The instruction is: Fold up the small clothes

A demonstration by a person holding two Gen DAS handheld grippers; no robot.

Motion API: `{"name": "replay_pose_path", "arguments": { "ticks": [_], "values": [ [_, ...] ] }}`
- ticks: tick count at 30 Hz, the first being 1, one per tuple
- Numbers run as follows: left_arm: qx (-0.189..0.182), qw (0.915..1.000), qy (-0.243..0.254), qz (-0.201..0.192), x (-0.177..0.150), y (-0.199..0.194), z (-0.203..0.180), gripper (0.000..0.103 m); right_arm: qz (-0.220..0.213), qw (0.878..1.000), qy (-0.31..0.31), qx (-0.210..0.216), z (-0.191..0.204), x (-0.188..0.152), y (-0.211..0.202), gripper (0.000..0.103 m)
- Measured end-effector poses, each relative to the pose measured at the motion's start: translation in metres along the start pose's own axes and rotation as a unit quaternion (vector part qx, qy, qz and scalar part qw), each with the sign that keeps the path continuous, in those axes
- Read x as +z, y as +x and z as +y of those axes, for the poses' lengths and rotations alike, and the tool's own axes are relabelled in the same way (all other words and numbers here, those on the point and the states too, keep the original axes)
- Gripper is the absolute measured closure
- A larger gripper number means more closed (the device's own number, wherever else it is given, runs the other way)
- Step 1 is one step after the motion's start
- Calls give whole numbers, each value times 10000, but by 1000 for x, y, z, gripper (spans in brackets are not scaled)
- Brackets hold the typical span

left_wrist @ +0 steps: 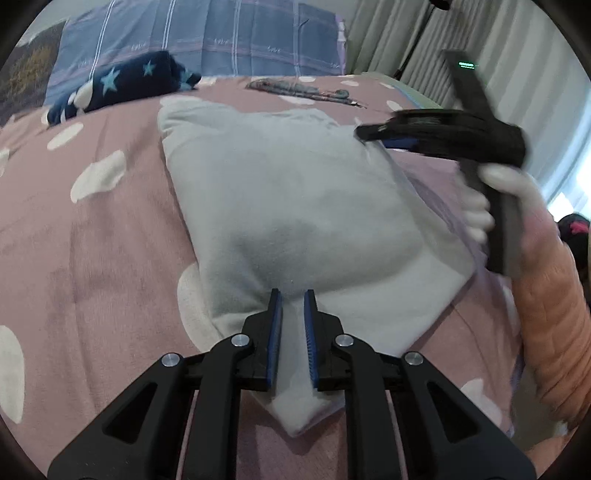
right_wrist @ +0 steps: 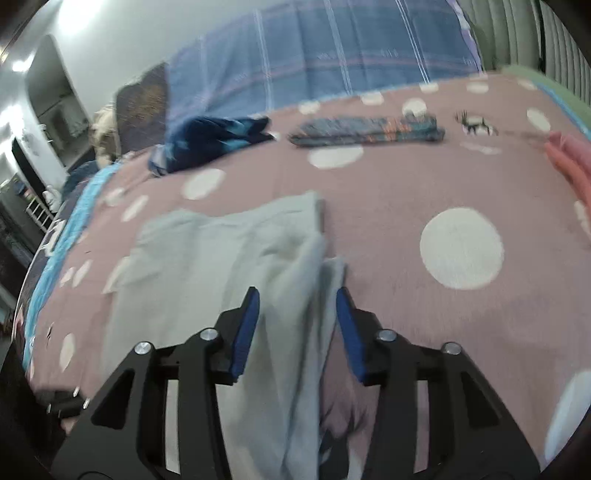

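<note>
- Bedspread [left_wrist: 92, 240], pink with white dots, covers the bed on which everything lies.
- A grey garment [left_wrist: 295, 192] lies near the middle of the bed, already doubled into a rough rectangle. One corner points toward the left wrist camera.
- The left gripper [left_wrist: 293, 295] points down at that near corner. Its fingers stand narrow, and the grey fabric fills the slim gap between the blue pads, so they hold the corner.
- The right gripper [right_wrist: 297, 291] is at the garment's opposite side. In its own view a bunched fold of the grey fabric sits between the fingers and runs back under the camera, so it is gripped there. This view is blurred.
- From the left wrist camera, the right gripper's tips meet the garment's far right edge, and the fabric rises to them off the bed.
- A hand [left_wrist: 509, 184] in a white glove, with a peach sleeve behind it, grips the right gripper's handle.
- A navy cloth with pale stars [left_wrist: 122, 83] lies crumpled toward the head of the bed, well apart from the garment.
- A flat, folded patterned piece [right_wrist: 369, 131] lies beside the navy cloth, further right.
- Blue checked bedding [left_wrist: 221, 33] stands behind them.
- Some pink fabric [right_wrist: 569, 158] shows at the right edge of the bed.
- Pale curtains [left_wrist: 517, 74] hang beyond the bed.
</note>
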State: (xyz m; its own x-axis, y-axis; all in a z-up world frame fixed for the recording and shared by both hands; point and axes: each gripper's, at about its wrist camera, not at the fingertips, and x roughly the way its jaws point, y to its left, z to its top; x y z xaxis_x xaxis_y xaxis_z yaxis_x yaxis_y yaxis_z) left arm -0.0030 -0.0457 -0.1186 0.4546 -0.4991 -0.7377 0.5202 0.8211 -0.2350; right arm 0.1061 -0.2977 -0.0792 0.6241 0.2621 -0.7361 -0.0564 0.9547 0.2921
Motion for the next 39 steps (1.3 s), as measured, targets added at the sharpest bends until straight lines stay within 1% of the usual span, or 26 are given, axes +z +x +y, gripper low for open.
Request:
{"name": "replay_pose_path", "arguments": {
  "ticks": [1, 2, 4, 5, 7, 8, 9, 10, 12, 15, 16, 17, 18, 20, 24, 26, 27, 28, 29, 30, 31, 32, 34, 36, 37, 39],
  "values": [
    [-38, 10000, -8, 3, 0, 0, 0, 88, 33, 9999, 97, 103, -5, 0, 4, 101],
    [-69, 10000, -21, 7, 0, -1, 2, 87, -90, 9996, 202, 178, -9, 0, 1, 101],
    [-148, 9999, -72, 2, 0, -1, 5, 87, -541, 9977, 167, 378, -13, -2, -14, 101],
    [-166, 9998, -86, -8, -1, -1, 5, 87, -553, 9981, 133, 247, -17, -4, -11, 100],
    [-182, 9998, -81, -42, -3, -1, 5, 87, -231, 9992, 77, -313, -28, -10, 10, 99],
    [-196, 9998, -82, -54, -3, -1, 5, 86, -161, 9986, 84, -505, -32, -11, 14, 102],
    [-224, 9997, -91, -70, -4, -2, 5, 86, -164, 9986, 128, -488, -36, -10, 13, 102],
    [-255, 9996, -113, -78, -4, -2, 6, 86, -215, 9985, 205, -460, -39, -8, 9, 98],
    [-295, 9994, -141, -81, -3, -1, 7, 86, -476, 9969, 226, -590, -37, 4, -9, 97],
    [-336, 9993, -141, -92, -2, -1, 8, 84, -696, 9971, -255, -184, -4, 24, -32, 94],
    [-342, 9993, -136, -95, -3, -1, 8, 84, -677, 9964, -503, 12, 13, 29, -35, 87],
    [-348, 9993, -130, -101, -3, -1, 8, 83, -600, 9945, -819, 259, 35, 34, -35, 72],
    [-358, 9992, -115, -114, -4, -2, 7, 82, -474, 9918, -1073, 506, 53, 37, -31, 68],
    [-369, 9992, -81, -132, -4, -2, 6, 79, -127, 9822, -1633, 920, 96, 43, -15, 68],
    [-317, 9994, 23, -146, -4, -2, 2, 75, 372, 9670, -2415, 729, 167, 54, 33, 65],
    [-327, 9993, 39, -178, -5, -2, 1, 74, 623, 9577, -2733, 651, 196, 52, 58, 57],
    [-350, 9992, 21, -199, -5, -3, 2, 74, 684, 9522, -2941, 463, 206, 51, 70, 54],
    [-371, 9991, 6, -205, -5, -3, 3, 74, 779, 9440, -3206, 86, 218, 47, 86, 51],
    [-405, 9990, -17, -207, -5, -3, 4, 74, 873, 9392, -3317, -142, 221, 42, 93, 52],
    [-457, 9987, -54, -208, -5, -3, 5, 74, 1006, 9350, -3379, -376, 223, 38, 103, 59],
    [-493, 9985, -80, -220, -6, -4, 7, 74, 1124, 9344, -3341, -508, 222, 36, 117, 92],
    [-533, 9982, -115, -233, -6, -4, 8, 74, 1212, 9390, -3189, -427, 218, 38, 124, 92],
    [-650, 9974, -202, -240, -6, -4, 12, 74, 979, 9589, -2659, -157, 208, 50, 125, 94],
    [-762, 9964, -280, -234, -7, -3, 15, 74, 795, 9722, -2201, 42, 199, 58, 126, 95],
    [-783, 9962, -291, -234, -7, -3, 16, 74, 830, 9753, -2044, 100, 194, 59, 132, 95],
    [-785, 9962, -283, -227, -7, -3, 16, 74, 896, 9755, -1995, 249, 186, 52, 147, 94]
  ]
}}
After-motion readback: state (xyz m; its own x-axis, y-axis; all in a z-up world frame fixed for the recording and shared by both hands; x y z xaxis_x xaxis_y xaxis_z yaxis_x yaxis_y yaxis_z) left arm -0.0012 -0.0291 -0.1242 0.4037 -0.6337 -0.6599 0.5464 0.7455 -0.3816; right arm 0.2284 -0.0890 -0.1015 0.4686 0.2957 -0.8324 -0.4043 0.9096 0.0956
